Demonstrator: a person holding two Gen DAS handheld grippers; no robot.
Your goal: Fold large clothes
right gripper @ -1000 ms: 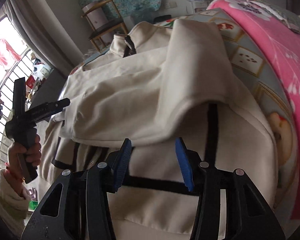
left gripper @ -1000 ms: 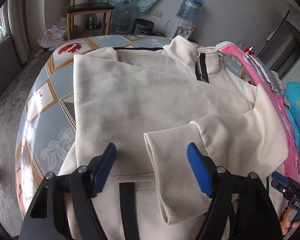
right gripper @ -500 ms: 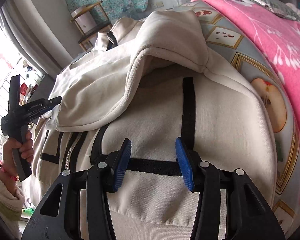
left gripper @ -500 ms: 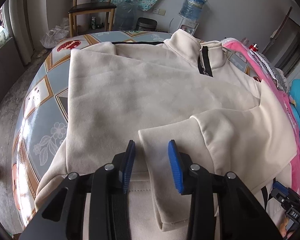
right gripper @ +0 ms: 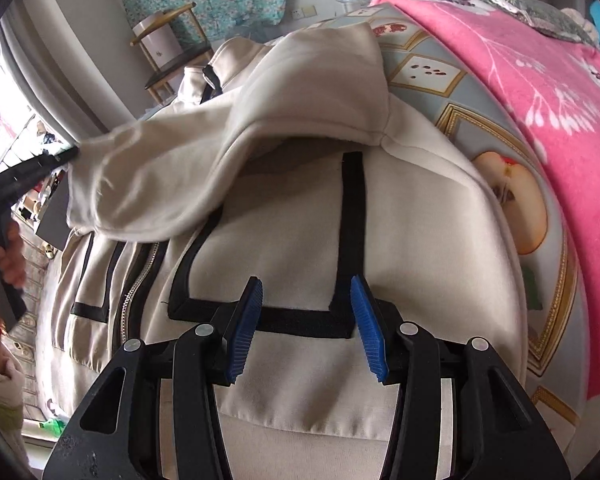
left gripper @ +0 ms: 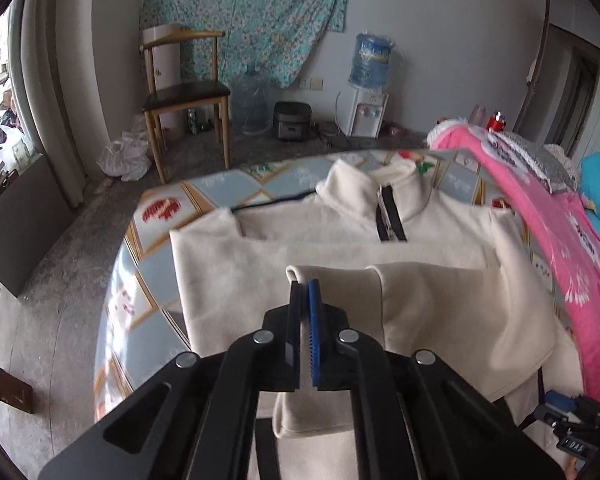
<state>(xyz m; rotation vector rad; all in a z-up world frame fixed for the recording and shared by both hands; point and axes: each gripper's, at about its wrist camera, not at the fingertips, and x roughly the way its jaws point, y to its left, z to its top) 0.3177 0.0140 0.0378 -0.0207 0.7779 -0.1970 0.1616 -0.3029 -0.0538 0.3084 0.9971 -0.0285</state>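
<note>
The cream jacket lay spread on the worktop, beside a pink blanket. The left gripper had just clamped its jaws tight on the cuff of the sleeve, holding it raised above the jacket's body. The right gripper hung half open over the jacket's hem, gripping nothing.
</note>
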